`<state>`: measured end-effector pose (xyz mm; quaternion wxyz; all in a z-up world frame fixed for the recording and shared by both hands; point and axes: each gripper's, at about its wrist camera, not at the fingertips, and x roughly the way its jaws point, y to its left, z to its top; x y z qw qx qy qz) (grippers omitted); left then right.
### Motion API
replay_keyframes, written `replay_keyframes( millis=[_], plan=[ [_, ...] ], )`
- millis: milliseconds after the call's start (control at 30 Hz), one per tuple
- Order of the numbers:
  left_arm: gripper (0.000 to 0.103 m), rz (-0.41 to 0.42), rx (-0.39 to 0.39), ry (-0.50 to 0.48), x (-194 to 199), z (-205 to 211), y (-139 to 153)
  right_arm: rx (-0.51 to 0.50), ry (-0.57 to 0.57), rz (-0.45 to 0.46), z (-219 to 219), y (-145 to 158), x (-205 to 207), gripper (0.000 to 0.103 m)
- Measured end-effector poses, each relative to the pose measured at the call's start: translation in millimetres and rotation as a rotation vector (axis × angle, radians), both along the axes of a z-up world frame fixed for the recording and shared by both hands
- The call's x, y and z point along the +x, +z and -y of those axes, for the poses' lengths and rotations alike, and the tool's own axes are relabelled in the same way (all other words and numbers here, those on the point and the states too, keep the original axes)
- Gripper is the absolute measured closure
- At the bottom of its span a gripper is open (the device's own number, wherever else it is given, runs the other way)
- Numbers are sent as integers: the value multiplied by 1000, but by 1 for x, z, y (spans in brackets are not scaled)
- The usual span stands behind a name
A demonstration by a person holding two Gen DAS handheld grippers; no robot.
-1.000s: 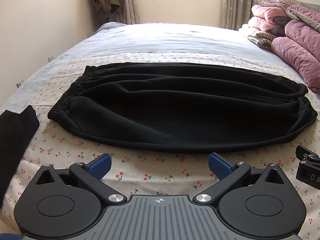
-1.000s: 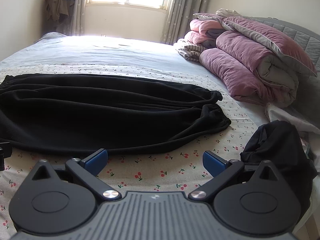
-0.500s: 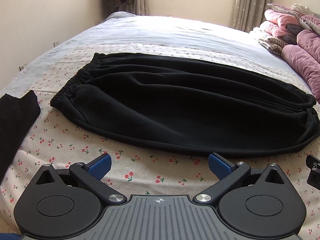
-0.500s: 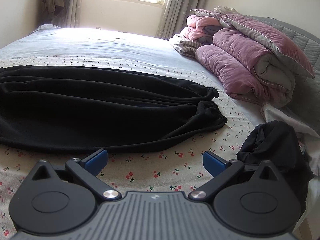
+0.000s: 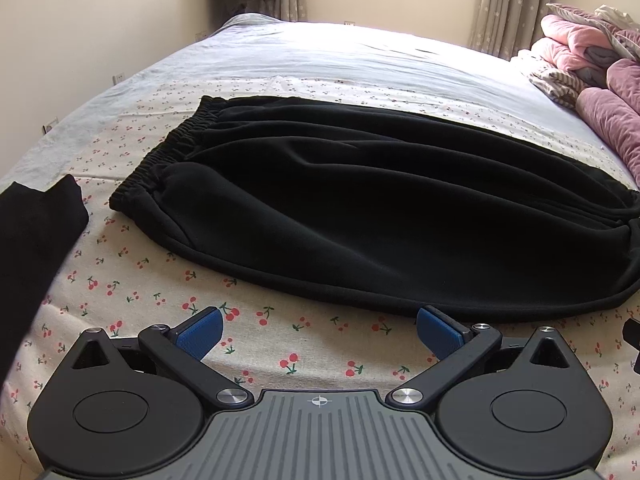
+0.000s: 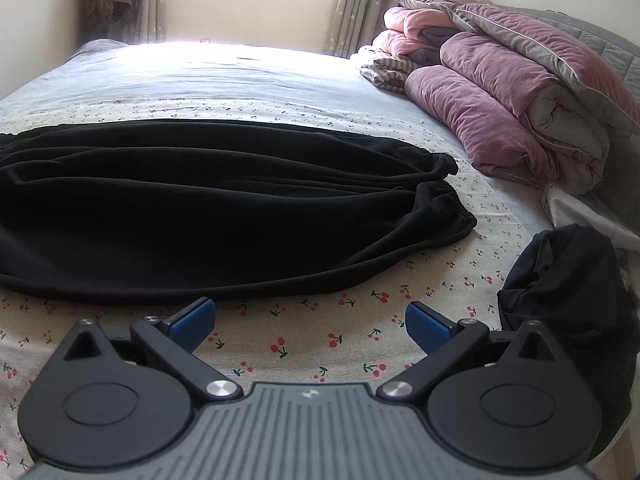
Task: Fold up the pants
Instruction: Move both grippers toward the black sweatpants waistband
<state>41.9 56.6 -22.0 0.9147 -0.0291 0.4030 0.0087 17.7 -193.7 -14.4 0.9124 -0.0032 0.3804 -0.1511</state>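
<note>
Black pants (image 5: 380,200) lie flat across the cherry-print sheet, folded lengthwise, with the elastic waistband (image 5: 176,144) at the left and the cuffs (image 6: 448,204) at the right. They also show in the right wrist view (image 6: 208,208). My left gripper (image 5: 318,330) is open and empty, just short of the pants' near edge, toward the waist half. My right gripper (image 6: 310,318) is open and empty, just short of the near edge, toward the cuff end.
A folded black garment (image 5: 28,232) lies at the left. A crumpled dark garment (image 6: 572,304) sits at the right bed edge. Rolled pink quilts (image 6: 516,92) are stacked at the far right. The bed (image 5: 340,60) stretches to the window.
Both grippers have moved forward and closer to the pants' near edge. The left view has turned toward the waistband. Both stay open.
</note>
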Motion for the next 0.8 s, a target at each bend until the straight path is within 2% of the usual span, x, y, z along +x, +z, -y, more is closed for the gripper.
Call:
replay_keyframes(
  millis=[233,433,667,800],
  plan=[
    [0,-19,24,-6,4,0,-3,-28,19,-26,-5,-2,1,12],
    [0,-23,50,6,8,-7,-4,-48,14,3,7,1,16,12],
    [0,-43,47,-8,13,-14,-5,37,43,-19,22,-16,29,12],
    [0,-52,48,-17,15,-16,-6,15,40,-22,17,-16,33,12]
  ],
)
